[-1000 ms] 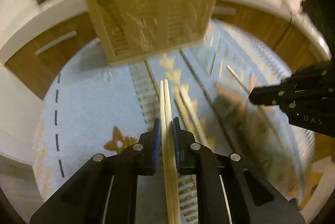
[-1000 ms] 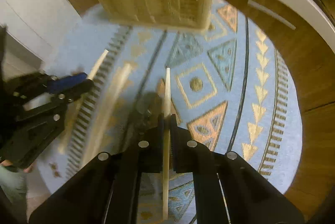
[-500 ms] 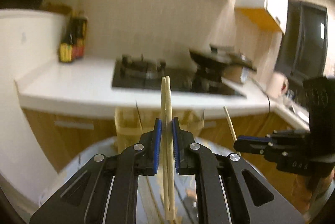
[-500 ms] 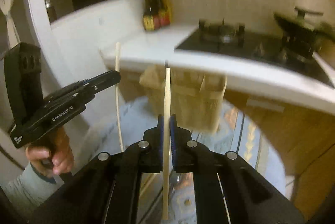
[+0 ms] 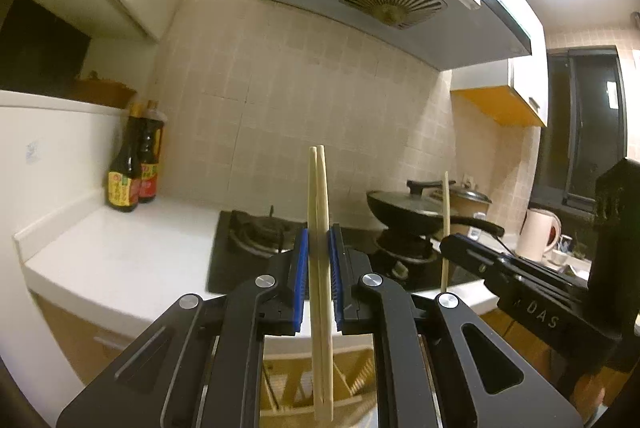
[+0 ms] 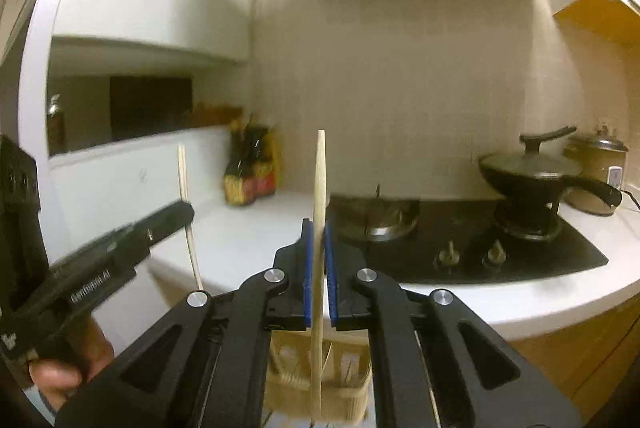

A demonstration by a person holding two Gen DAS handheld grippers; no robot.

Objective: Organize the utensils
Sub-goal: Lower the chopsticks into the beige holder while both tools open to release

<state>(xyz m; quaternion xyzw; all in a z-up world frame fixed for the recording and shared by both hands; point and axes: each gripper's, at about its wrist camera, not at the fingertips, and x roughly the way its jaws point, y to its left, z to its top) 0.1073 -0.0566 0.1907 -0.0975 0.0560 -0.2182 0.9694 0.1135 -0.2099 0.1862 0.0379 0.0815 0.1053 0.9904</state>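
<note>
Below both grippers, near the bottom edge of each view, sits the woven basket (image 6: 316, 384), in front of the desk (image 5: 120, 252) with the stove. It is low and straight ahead, and I think that is where the sticks should go. Left gripper (image 5: 319, 268) is squeezed tight on a pair of chopsticks (image 5: 319, 228). Right gripper (image 6: 319, 260) is squeezed tight on a single chopstick (image 6: 320, 188). All the sticks stand almost straight up, with their long way running up and down and their low ends pointing toward the basket. Both grippers look about the same way off from it, so I cannot say which is nearer. Next, the sticks likely need to go down, low end first, into the basket.
</note>
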